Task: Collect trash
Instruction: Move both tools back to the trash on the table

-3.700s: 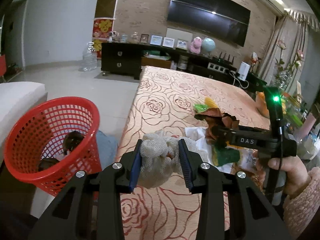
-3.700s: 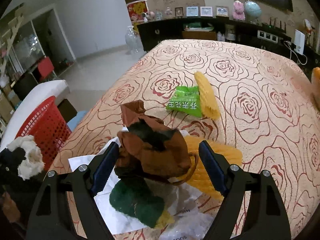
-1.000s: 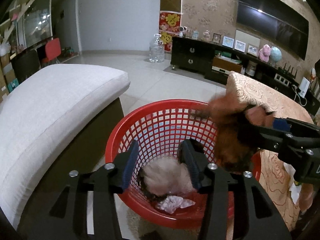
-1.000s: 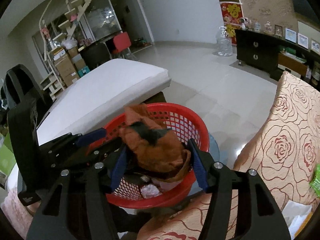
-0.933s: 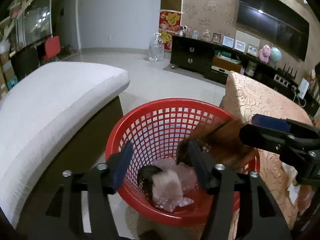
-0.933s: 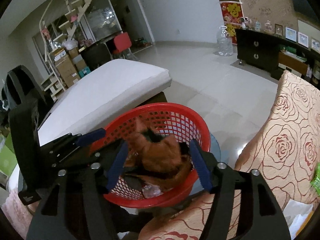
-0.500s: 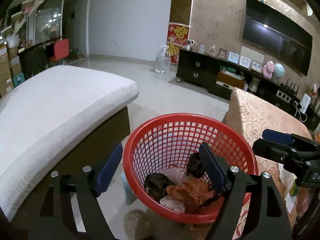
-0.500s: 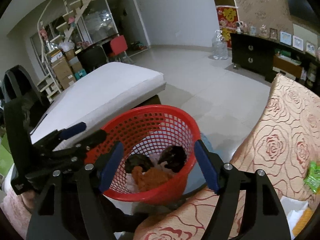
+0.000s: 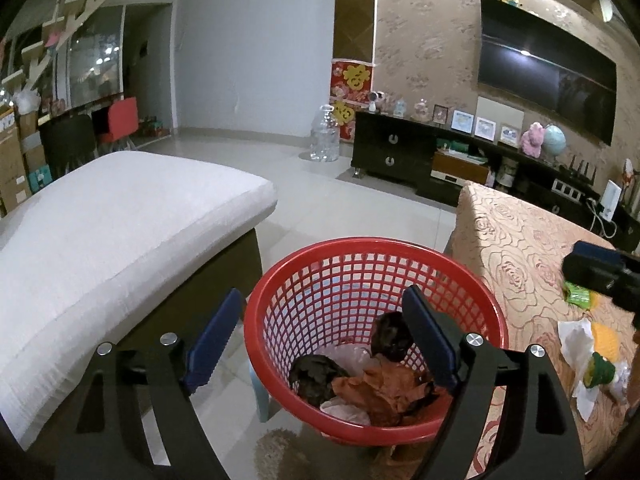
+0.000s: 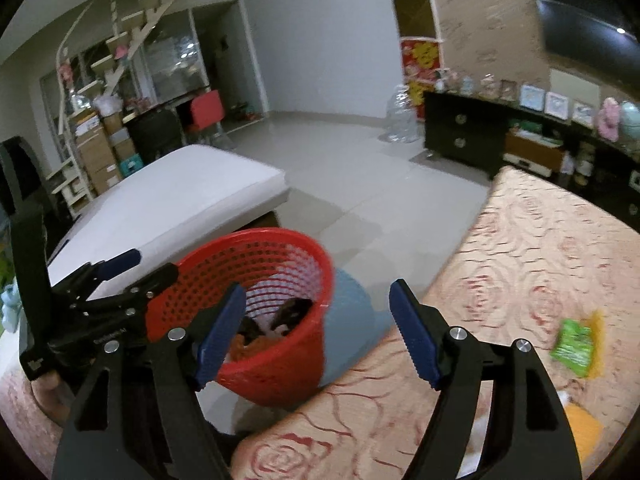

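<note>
The red mesh basket point(image 9: 372, 244) point(image 10: 256, 240) stands on the floor between sofa and table. Inside lie crumpled brown paper point(image 9: 384, 388), dark lumps point(image 9: 316, 376) and a pale wad point(image 9: 344, 406). My left gripper point(image 9: 322, 292) hovers over the basket, jaws opening, nothing between them. My right gripper point(image 10: 318, 288) is over the basket's right edge and the table corner; its jaws are also opening and hold nothing. On the rose-patterned table point(image 9: 516, 248) point(image 10: 540, 248) lie a green packet point(image 9: 578, 298) point(image 10: 572, 346), white paper point(image 9: 576, 336) and a yellow piece point(image 9: 606, 340).
A white cushioned sofa point(image 9: 100, 232) stands close on the basket's left. The basket rests on a pale blue stool point(image 10: 352, 312). Across the tiled floor are a black cabinet point(image 9: 400, 156) and a water bottle point(image 9: 326, 140). A hand point(image 10: 48, 392) holds the left gripper.
Both grippers opened and their trash dropped into the basket: the pale wad from the left, the brown paper from the right. The right gripper then swung right towards the table.
</note>
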Motion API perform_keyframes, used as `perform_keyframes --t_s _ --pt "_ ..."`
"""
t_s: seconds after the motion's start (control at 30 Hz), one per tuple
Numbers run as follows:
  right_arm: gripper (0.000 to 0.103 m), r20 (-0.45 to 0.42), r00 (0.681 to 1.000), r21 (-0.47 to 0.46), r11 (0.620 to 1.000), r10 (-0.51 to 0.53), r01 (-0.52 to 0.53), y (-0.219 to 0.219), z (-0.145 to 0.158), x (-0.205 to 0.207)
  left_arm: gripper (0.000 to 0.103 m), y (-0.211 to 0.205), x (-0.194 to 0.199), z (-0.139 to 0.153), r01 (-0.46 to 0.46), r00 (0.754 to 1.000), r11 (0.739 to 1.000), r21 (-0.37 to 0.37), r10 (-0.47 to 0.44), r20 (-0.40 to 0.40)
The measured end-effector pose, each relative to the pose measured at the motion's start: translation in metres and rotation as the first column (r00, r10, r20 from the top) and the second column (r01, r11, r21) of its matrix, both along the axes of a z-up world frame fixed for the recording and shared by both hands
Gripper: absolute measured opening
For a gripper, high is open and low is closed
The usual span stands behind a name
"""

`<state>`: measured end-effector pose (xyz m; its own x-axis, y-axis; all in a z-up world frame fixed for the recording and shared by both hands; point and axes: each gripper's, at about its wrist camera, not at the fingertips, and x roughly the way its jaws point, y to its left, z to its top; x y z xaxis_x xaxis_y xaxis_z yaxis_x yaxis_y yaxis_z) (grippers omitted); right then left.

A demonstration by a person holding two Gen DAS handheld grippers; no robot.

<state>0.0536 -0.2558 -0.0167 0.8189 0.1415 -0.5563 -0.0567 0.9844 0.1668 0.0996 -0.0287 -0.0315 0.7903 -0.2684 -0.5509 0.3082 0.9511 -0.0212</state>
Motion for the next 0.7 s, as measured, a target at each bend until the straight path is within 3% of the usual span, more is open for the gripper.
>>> perform_keyframes --t_s 0.33,0.7 --pt "0.075 0.054 0.978 -0.022 0.979 -0.203 0.204 -0.058 0.006 -0.058 0.080 -0.007 -0.009 0.002 0.033 0.999 0.999 -0.004 -0.033 0.017" --pt "0.075 0.017 0.908 0.002 0.908 -0.418 0.418 -0.117 -0.015 -0.136 0.080 -0.018 -0.017 0.003 0.074 0.997 0.997 -0.002 -0.074 0.024"
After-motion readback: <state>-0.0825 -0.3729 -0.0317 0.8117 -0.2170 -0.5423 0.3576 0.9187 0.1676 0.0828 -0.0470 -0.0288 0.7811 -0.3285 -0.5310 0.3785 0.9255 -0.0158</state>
